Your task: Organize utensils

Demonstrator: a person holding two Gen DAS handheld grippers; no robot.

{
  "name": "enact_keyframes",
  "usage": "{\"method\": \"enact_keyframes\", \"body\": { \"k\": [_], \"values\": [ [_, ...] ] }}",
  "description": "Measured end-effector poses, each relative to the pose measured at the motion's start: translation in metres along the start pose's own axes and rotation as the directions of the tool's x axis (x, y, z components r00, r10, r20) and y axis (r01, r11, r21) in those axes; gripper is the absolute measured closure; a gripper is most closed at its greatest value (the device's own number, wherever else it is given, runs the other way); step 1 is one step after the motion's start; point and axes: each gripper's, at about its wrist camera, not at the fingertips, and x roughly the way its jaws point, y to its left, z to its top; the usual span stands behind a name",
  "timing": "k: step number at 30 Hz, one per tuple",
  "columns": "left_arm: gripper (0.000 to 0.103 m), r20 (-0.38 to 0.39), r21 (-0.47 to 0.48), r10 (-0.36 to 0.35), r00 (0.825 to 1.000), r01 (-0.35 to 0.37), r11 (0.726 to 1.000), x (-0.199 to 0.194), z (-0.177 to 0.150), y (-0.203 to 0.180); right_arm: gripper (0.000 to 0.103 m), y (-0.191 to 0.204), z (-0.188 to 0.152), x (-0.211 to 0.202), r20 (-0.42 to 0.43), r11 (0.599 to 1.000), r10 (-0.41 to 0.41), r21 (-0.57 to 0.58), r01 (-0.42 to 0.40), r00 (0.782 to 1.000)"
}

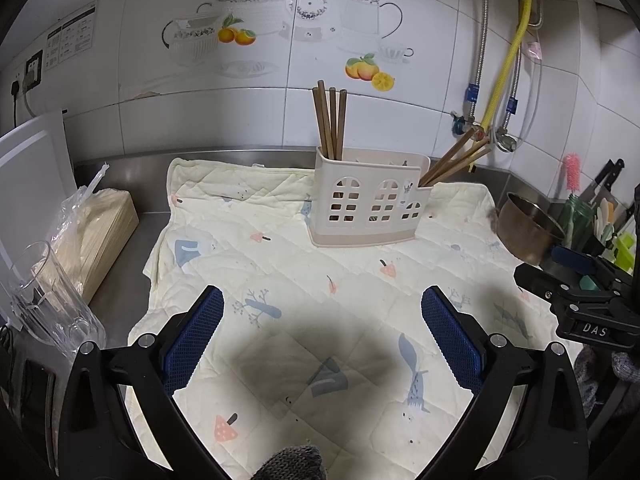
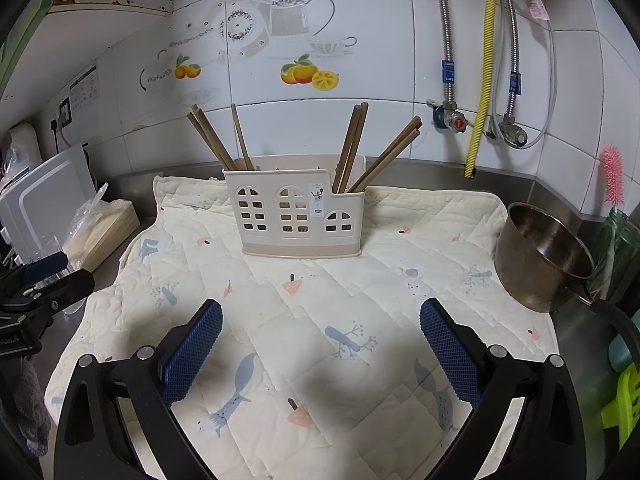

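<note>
Chopsticks [image 2: 218, 142] standing in beige utensil holder [image 2: 298, 216], at far middle of quilted cloth [image 2: 360, 280], near tiled wall [image 2: 360, 20]. Split in groups: in right wrist view, 1 bundle leaning left at left end, more sticks [image 2: 354, 148] at right end, some nearly upright, some tilted right. Left gripper [image 1: 322, 334] spread wide, blue pads [image 1: 194, 340] well apart, nothing between, hovering over near part of cloth. Right gripper [image 2: 321, 336] also spread wide and holding nothing, over same cloth. Metal bowl [image 2: 544, 256] tilted at right edge of cloth. Clear plastic cup [image 1: 52, 296] and wrapped packet [image 1: 100, 232] on steel counter [image 1: 152, 194] at left
</note>
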Motion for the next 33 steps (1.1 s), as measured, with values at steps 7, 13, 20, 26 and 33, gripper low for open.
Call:
{"method": "enact_keyframes", "body": {
  "k": [7, 13, 20, 26, 33],
  "values": [
    [0.005, -0.002, 0.001, 0.0, 1.0, 0.0, 1.0, 0.0002, -0.0003, -0.0009, 0.007, 0.0015, 0.0001, 0.0009, -0.001, 1.0, 0.001, 0.0, -0.001, 1.0],
    [0.005, -0.001, -0.001, 0.0, 1.0, 0.0, 1.0, -0.0001, -0.0006, -0.0005, 0.007, 0.0014, 0.0001, 0.001, -0.003, 1.0, 0.0, -0.001, 0.0, 1.0],
    [0.005, -0.002, 0.0, -0.003, 1.0, 0.003, 1.0, 0.0005, -0.001, -0.0006, 0.007, 0.0025, -0.0007, 0.0018, -0.004, 1.0, 0.0, -0.003, 0.0, 1.0],
    [0.005, -0.002, 0.005, -0.008, 1.0, 0.008, 1.0, 0.0007, -0.0011, -0.0016, 0.007, 0.0026, -0.0007, 0.0018, -0.004, 1.0, 0.0, -0.001, 0.0, 1.0],
    [0.005, 0.004, 0.001, -0.023, 1.0, 0.023, 1.0, 0.0003, -0.0019, -0.0023, 0.007, 0.0024, -0.0012, 0.0029, -0.005, 1.0, 0.001, -0.001, -0.001, 1.0]
  ]
}}
